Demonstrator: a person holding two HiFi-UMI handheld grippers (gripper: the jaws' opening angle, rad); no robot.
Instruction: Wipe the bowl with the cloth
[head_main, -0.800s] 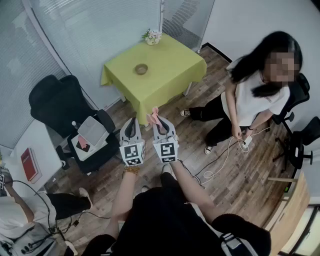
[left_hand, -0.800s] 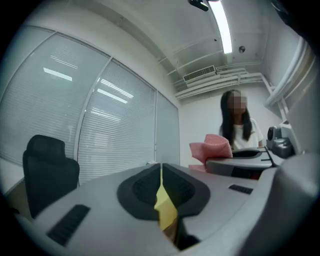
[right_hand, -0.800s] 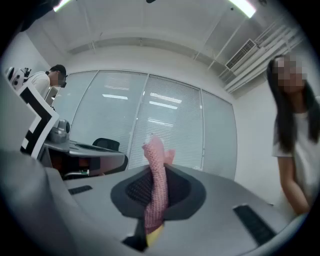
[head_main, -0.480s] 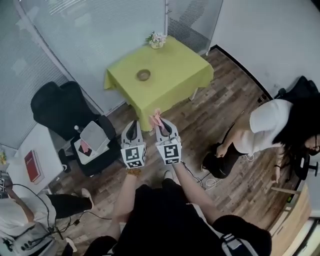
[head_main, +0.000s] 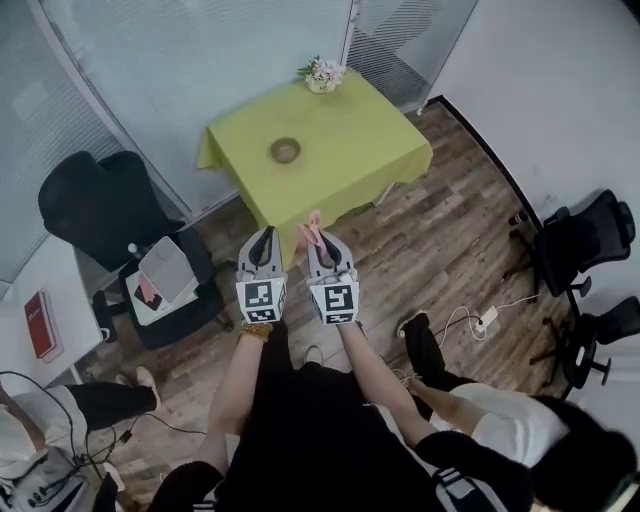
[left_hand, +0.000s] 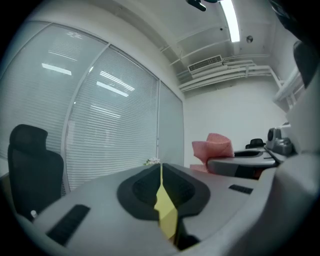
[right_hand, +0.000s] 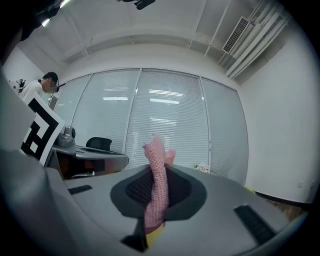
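Note:
A small brown bowl (head_main: 285, 150) sits on a table with a yellow-green cloth cover (head_main: 360, 150), well ahead of both grippers in the head view. My right gripper (head_main: 314, 236) is shut on a pink cloth (head_main: 308, 232), which stands up between its jaws (right_hand: 156, 175). My left gripper (head_main: 263, 238) is shut with nothing in it; only the yellow table shows through the slit between its jaws. The pink cloth (left_hand: 214, 148) also shows to the right in the left gripper view. Both grippers are held level, side by side, short of the table's near corner.
A flower pot (head_main: 322, 74) stands at the table's far edge. A black office chair (head_main: 100, 205) and a low black stand with a tablet (head_main: 165, 270) are at the left. Two more chairs (head_main: 580, 240) stand at the right. A person crouches at bottom right (head_main: 520, 430); cables lie on the wooden floor.
The person in the white top moved from standing at the right to crouching at the bottom right. Both grippers kept their places, with the cloth still held; the view shifted slightly.

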